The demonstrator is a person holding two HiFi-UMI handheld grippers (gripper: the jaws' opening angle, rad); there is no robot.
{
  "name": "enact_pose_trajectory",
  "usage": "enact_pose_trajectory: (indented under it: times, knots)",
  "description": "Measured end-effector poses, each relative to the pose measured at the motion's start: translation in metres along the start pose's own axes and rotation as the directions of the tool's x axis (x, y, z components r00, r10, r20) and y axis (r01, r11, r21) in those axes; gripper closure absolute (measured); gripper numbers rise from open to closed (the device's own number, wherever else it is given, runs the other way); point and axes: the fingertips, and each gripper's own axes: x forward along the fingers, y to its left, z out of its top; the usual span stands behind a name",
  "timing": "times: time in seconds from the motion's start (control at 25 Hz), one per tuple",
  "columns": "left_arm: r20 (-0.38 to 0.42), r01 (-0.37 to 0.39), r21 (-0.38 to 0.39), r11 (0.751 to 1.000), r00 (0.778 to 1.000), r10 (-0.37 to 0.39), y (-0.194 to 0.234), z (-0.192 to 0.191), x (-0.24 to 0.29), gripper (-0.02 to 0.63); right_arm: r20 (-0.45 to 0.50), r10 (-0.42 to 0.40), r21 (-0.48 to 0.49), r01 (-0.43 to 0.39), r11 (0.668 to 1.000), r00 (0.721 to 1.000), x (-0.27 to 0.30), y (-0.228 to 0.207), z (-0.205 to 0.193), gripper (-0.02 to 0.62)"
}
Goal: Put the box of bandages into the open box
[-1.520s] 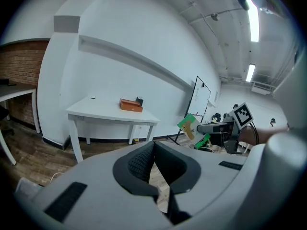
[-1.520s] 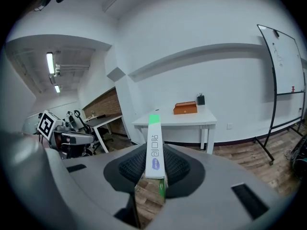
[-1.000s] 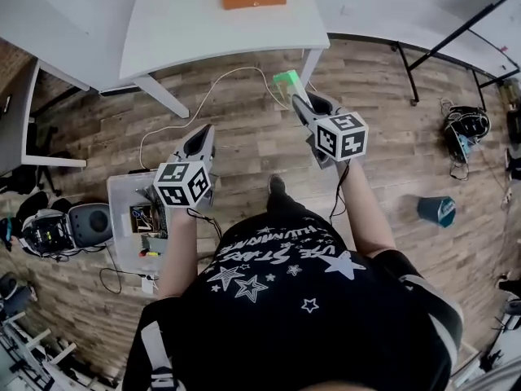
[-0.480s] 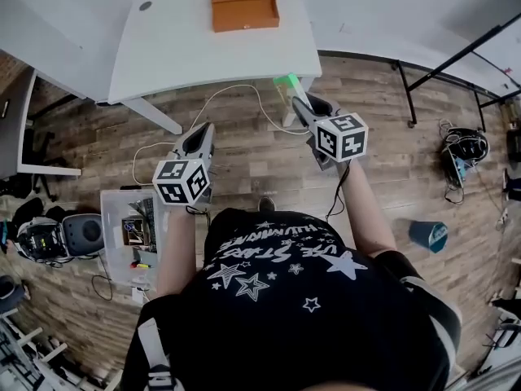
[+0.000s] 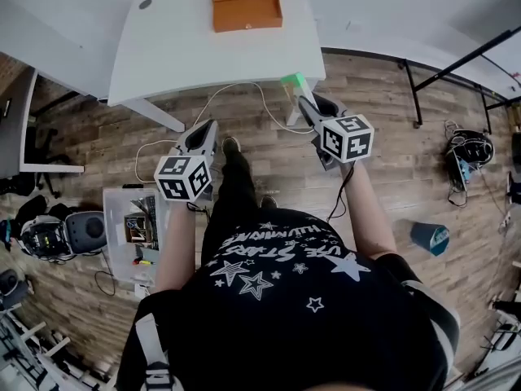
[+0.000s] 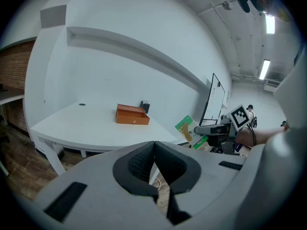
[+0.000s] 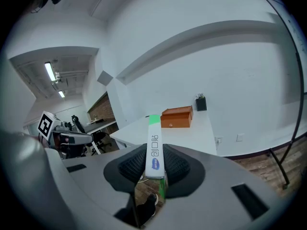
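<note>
An orange open box sits near the far edge of the white table; it also shows as the orange box and the orange box. My right gripper is shut on the green and white box of bandages, held edge-on between the pads as the bandage box, over the floor short of the table's front right corner. From the left gripper view the bandage box hangs at the right. My left gripper is shut on nothing, over the floor short of the table.
A white cable trails on the wood floor under the table. A clear bin of parts stands at the left, beside black gear. A teal bucket lies right. A small dark holder stands behind the orange box.
The person has stepped toward the table: the table and orange box sit lower and nearer in the head view. A foot has swung forward between the grippers. Both grippers stay shut as before.
</note>
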Motion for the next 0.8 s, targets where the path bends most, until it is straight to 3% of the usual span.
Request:
enact_pose_trajectory:
  times: [0.32,0.8]
  knots:
    - [0.007,0.025,-0.001,1.000,1.000,-0.025,0.033,0.021,0.038,0.586,-0.009,-0.032,-0.004,0.032,0.999,0.999,0.035,-0.019,0.017,0.480]
    - [0.018,0.073,0.006,0.997,0.997,-0.073,0.118,0.094,0.130,0.586,-0.020,-0.091,-0.013,0.091,0.996,0.996,0.136,-0.063,0.082,0.480]
